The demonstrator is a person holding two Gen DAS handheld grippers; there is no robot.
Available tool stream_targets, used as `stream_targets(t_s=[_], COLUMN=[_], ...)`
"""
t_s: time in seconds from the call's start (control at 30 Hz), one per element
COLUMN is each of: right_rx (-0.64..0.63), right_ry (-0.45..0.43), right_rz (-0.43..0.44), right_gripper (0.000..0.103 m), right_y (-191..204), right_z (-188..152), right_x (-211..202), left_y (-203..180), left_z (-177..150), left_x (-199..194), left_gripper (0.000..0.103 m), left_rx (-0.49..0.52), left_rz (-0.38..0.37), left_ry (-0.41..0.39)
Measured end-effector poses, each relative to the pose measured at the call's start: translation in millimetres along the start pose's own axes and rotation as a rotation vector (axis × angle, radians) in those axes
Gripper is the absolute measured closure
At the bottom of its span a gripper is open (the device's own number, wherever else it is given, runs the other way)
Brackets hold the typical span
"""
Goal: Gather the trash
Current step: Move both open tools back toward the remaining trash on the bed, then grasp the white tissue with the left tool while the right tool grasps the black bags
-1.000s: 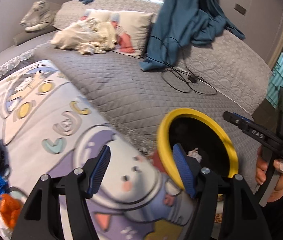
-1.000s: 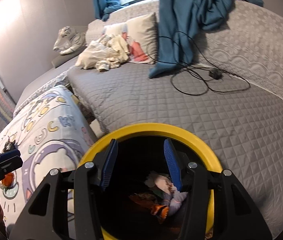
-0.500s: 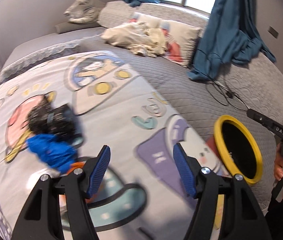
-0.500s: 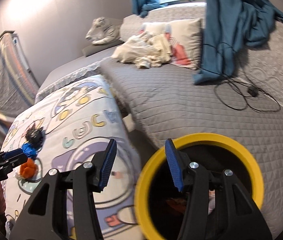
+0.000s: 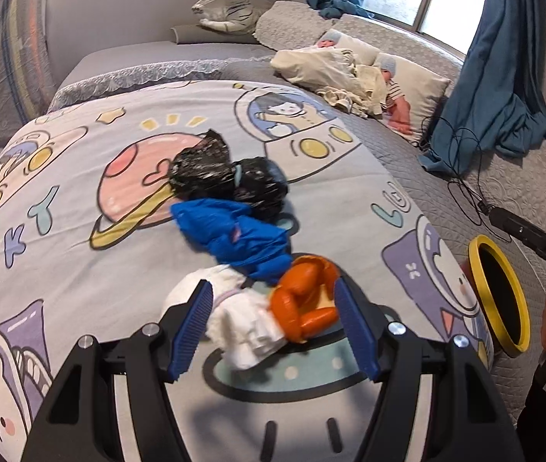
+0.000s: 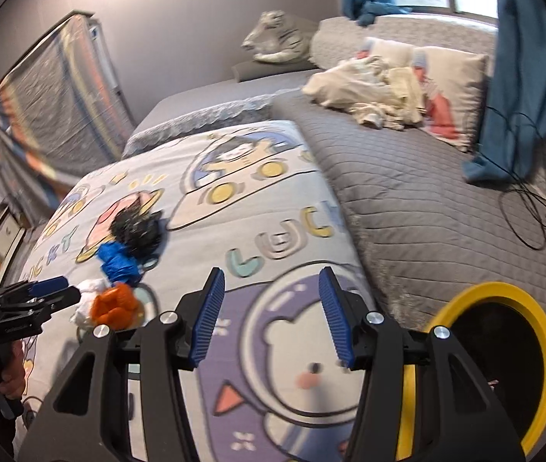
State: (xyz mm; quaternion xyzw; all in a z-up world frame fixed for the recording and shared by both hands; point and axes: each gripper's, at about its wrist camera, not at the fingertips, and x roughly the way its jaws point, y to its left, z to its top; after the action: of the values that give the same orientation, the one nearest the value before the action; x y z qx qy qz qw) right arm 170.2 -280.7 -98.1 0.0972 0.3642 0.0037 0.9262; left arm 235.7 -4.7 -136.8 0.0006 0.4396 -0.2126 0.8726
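Lay between the spread fingers of the left gripper (image 5: 273, 327), untouched: one white wad (image 5: 242, 327) and one orange scrap (image 5: 303, 304), absent there a second ago when the yellow-rimmed bin (image 5: 498, 300) filled that gap. Just beyond: one blue piece (image 5: 234, 238), two black lumps (image 5: 230, 177). Right gripper (image 6: 273, 308) parted, empty, swung off the bin. Bin contents hidden.

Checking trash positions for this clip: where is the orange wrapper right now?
The orange wrapper lies on the cartoon blanket, low centre in the left wrist view, beside the white tissue and below the blue bag.
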Motion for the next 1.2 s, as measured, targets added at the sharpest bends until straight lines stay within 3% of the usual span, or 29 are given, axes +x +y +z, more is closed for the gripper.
stream_targets(t_s=[0.33, 0.47, 0.87, 1.2], right_rx=[-0.125, -0.175, -0.279, -0.339], right_ry=[0.087, 0.135, 0.274, 0.332], right_rz=[0.147, 0.186, 0.224, 0.226], right_gripper=[0.054, 0.049, 0.049, 0.048], right_y=[66, 92, 145, 170], right_z=[22, 34, 65, 65], right_x=[52, 82, 174, 211], left_y=[26, 32, 39, 35], left_z=[-12, -14, -12, -17], left_x=[9, 16, 25, 28], left_gripper=[0.041, 0.041, 0.042, 0.061], left_rx=[-0.052, -0.066, -0.073, -0.025], left_rz=[-0.002, 0.000, -0.003, 0.038], left_ry=[0.022, 0.041, 0.064, 0.077])
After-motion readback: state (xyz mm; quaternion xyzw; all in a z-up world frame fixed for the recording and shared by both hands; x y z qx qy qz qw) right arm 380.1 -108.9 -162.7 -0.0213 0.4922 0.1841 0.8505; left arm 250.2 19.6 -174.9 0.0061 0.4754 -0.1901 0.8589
